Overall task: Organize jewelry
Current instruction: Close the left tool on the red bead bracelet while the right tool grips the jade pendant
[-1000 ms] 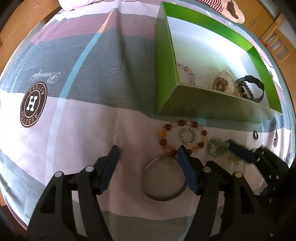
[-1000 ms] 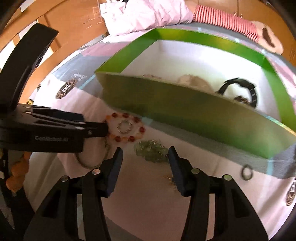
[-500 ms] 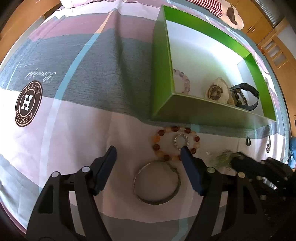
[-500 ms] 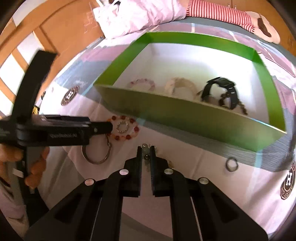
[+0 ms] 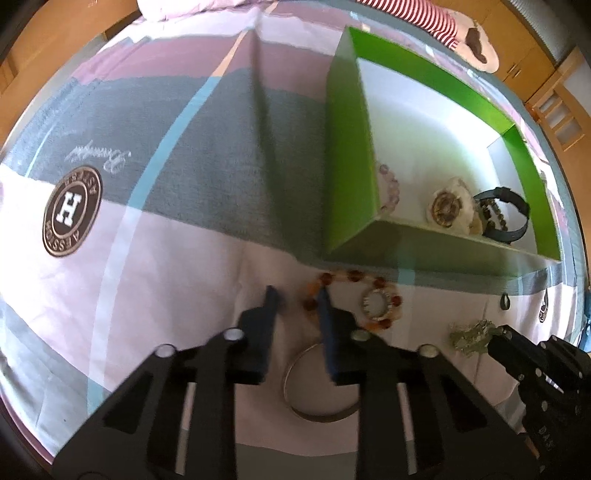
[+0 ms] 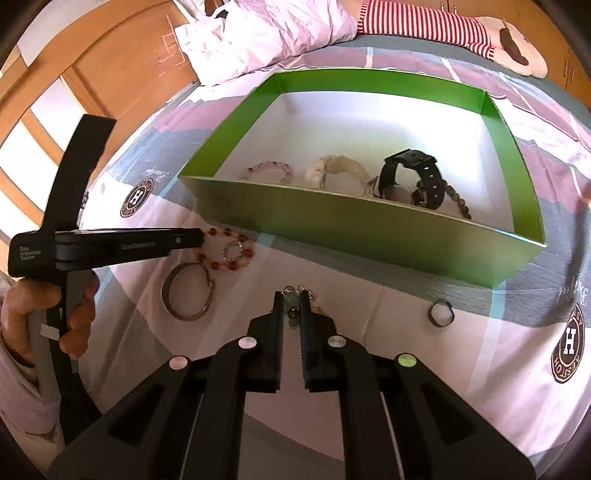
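A green box (image 5: 351,184) (image 6: 354,229) stands on the bedspread with a pink bead bracelet (image 6: 266,170), a cream piece (image 6: 338,170) and a black watch (image 6: 410,177) inside. My right gripper (image 6: 291,297) is shut on a greenish charm bracelet (image 6: 293,295) (image 5: 471,334), held above the bedspread in front of the box. My left gripper (image 5: 297,295) is partly closed at the left edge of an amber bead bracelet (image 5: 354,299) (image 6: 225,249) with a small crystal ring (image 5: 376,302) inside it. Whether it grips the beads is unclear. A silver bangle (image 5: 317,384) (image 6: 186,291) lies just behind.
A small dark ring (image 6: 440,313) (image 5: 504,302) lies on the bedspread right of my right gripper. A crumpled pillow (image 6: 258,33) and a striped plush (image 6: 443,26) lie beyond the box. Wooden furniture (image 6: 110,55) stands at the far left.
My right gripper closed on the charm bracelet and lifted it. My left gripper narrowed and moved forward to the amber bead bracelet's left edge.
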Available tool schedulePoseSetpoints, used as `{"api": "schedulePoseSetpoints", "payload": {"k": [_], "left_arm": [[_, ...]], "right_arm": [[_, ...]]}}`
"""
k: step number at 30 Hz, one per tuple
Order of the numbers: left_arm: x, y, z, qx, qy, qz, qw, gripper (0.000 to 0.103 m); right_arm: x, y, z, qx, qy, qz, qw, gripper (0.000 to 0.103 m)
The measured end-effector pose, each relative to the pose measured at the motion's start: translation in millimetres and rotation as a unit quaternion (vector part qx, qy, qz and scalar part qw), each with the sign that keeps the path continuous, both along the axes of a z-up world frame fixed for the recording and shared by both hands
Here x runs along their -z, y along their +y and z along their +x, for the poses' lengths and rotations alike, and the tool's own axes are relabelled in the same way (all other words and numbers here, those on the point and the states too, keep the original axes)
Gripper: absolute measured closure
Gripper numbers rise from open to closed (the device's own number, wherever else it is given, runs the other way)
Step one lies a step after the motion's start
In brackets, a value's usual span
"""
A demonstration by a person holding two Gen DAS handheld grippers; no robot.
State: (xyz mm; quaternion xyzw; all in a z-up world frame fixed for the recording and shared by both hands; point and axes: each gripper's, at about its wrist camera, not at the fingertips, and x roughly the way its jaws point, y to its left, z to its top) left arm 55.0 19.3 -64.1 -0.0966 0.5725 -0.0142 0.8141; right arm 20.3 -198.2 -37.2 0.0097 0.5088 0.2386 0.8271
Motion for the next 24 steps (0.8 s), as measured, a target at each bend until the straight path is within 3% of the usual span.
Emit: {"api": "schedulePoseSetpoints", "payload": {"k": [6, 15, 21, 24], "left_arm": [[-16, -6, -3, 0.023, -0.03, -0.011, 0.9992, 0.085], [1, -12, 7, 0.017, -0.003, -0.01, 0.9998, 0.085], [8, -16, 11, 0.026, 0.011, -0.017, 0.9995, 0.082], [10, -20, 12, 0.031, 0.013, -0.017, 0.9993, 0.079]], "right_arm": [[-2, -6, 3, 0.011, -0.004, 0.001, 1.0, 0.095], [4, -9, 6, 0.035, -0.006, -0.019, 0.999, 0.092], [6, -20, 11, 0.06, 0.0, -0.008, 0.998, 0.082], [10, -18, 13, 0.064, -0.004, -0.007, 0.998, 0.068]]}}
